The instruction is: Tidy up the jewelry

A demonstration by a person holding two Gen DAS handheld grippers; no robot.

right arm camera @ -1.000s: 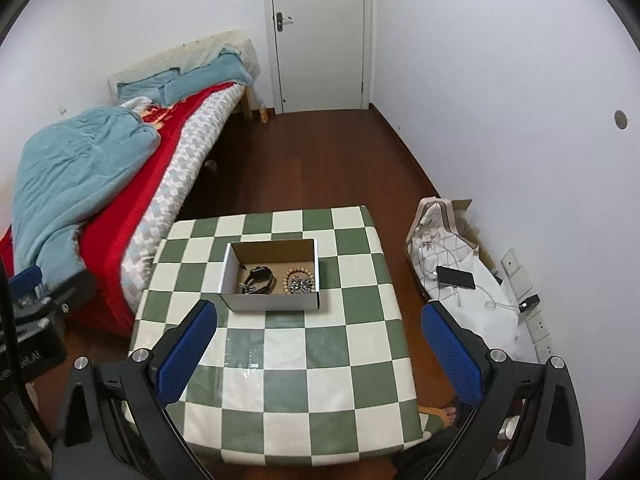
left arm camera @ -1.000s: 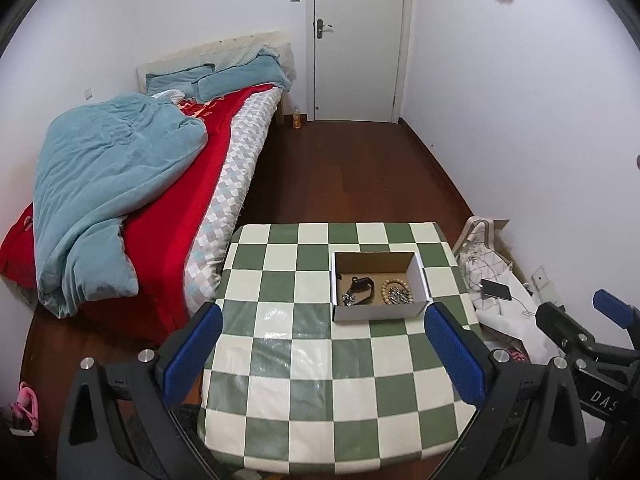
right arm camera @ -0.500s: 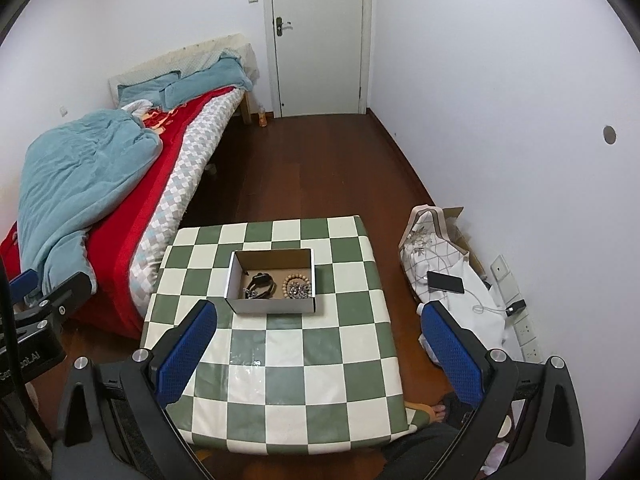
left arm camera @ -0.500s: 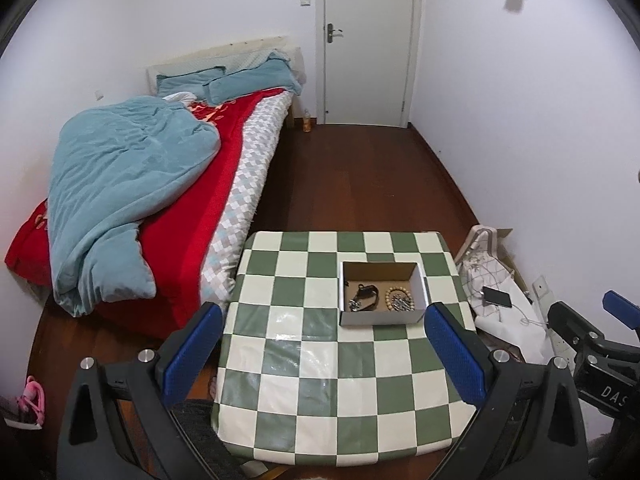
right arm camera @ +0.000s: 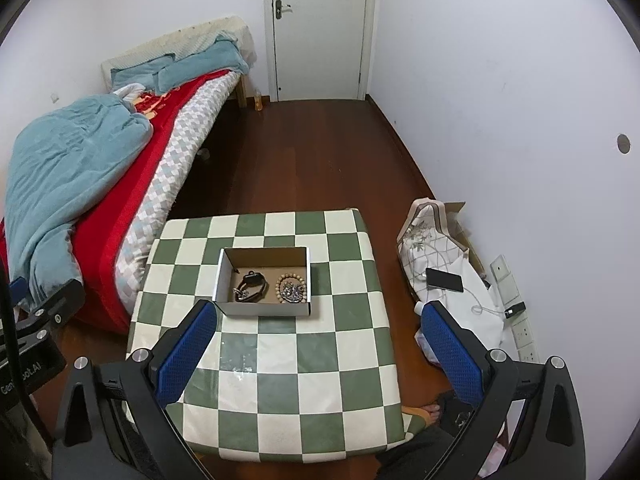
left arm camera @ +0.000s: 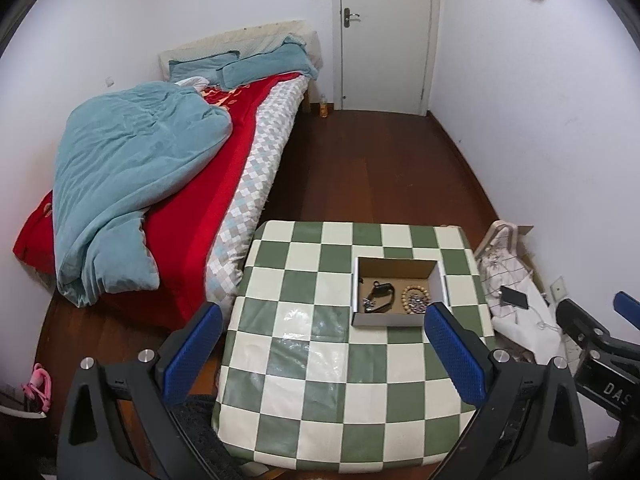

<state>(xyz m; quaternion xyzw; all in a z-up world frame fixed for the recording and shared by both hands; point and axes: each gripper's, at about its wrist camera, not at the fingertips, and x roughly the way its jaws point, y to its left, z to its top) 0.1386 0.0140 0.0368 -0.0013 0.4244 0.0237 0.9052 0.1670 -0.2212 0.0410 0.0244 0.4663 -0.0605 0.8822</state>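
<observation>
Overhead, both claws agape, empty: left claw (left arm camera: 322, 342), right claw (right arm camera: 318, 340); box (right arm camera: 264, 309) mid-table (right arm camera: 320, 400).

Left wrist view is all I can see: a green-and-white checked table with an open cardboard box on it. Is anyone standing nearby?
Observer: Yes. The right wrist view shows bare toes on the brown wooden floor by the green-and-white checked table's near right corner.
Operator: Where does the white cable from the black smartphone go?
Observer: Toward a small black plug beside white wall sockets. I cannot tell if it is plugged in.
Operator: Anything else on that wall?
Observer: A small dark round hole, higher up.
</observation>
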